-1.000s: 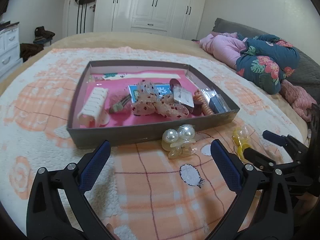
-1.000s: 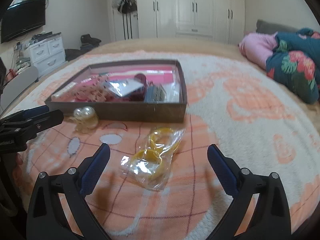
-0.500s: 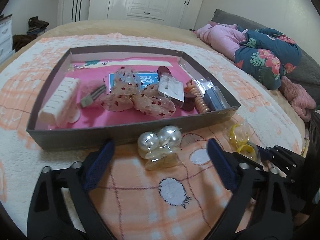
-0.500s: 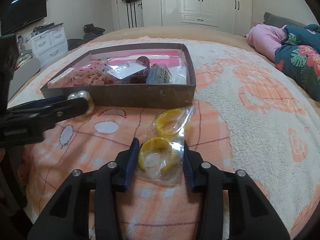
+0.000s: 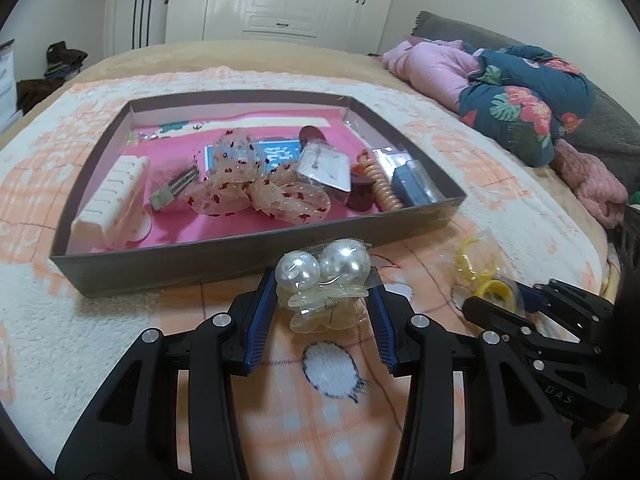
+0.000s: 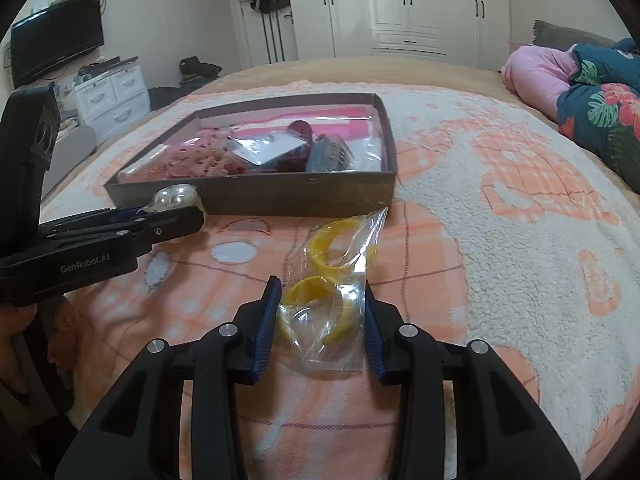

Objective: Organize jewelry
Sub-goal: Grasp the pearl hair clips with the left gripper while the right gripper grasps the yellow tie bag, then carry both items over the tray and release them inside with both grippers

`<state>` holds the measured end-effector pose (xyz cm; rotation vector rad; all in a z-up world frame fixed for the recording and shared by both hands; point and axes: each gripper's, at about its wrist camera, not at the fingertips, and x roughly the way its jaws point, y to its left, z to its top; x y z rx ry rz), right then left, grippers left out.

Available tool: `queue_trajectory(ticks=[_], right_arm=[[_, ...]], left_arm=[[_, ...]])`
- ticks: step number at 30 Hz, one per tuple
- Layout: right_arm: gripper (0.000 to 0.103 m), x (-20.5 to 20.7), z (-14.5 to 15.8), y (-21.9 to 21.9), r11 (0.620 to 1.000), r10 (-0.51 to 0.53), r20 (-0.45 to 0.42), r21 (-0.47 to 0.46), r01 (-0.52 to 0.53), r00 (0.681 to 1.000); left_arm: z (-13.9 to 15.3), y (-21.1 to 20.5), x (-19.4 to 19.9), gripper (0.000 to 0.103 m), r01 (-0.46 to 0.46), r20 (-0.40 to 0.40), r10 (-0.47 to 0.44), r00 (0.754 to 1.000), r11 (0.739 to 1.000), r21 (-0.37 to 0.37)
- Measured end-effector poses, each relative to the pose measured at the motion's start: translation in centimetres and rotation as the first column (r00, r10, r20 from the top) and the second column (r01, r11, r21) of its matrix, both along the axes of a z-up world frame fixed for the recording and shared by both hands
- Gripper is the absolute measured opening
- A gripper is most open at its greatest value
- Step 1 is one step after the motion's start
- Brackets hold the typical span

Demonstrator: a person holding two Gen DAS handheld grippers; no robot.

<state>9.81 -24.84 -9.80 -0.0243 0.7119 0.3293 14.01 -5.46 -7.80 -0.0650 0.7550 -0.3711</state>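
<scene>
A clear bag with two big pearl pieces [image 5: 324, 280] lies on the orange blanket just in front of the brown jewelry box [image 5: 256, 252]. My left gripper [image 5: 322, 296] is shut on this bag, blue pads on both sides. A clear bag of yellow rings [image 6: 332, 292] lies to the right of it. My right gripper [image 6: 320, 304] is shut on the yellow ring bag. The box [image 6: 304, 192] holds hair clips, a lace bow and small packets. The right gripper also shows in the left wrist view [image 5: 520, 300], and the left gripper in the right wrist view [image 6: 160, 216].
The bed's blanket [image 6: 500, 240] spreads right of the box. A pile of pink and floral clothes [image 5: 500, 92] lies at the far right. White wardrobes [image 6: 400, 4] and a drawer unit [image 6: 112, 92] stand beyond the bed.
Both grippers moved forward and closed: the left onto the pearl bag, the right onto the yellow ring bag. One second ago both were wide open.
</scene>
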Motion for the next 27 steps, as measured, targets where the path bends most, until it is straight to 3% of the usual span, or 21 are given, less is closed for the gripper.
queue_trajectory(ticks=[12, 27], right_arm=[[0.036, -1.5, 2.5, 2.8, 0.994, 0.105, 0.062, -0.02, -0.104, 0.992], [0.036, 0.2, 5.4, 6.3, 0.983, 0.186, 0.114, -0.015, -0.185, 0.976]], left_arm=[[2.8, 3.0, -1.6, 0.035, -0.046, 0.052, 0.048, 0.997, 0.998, -0.037], [4.9, 7.0, -1.1, 0.035, -0.14, 0.103, 0.149, 0.984, 0.986, -0.085]])
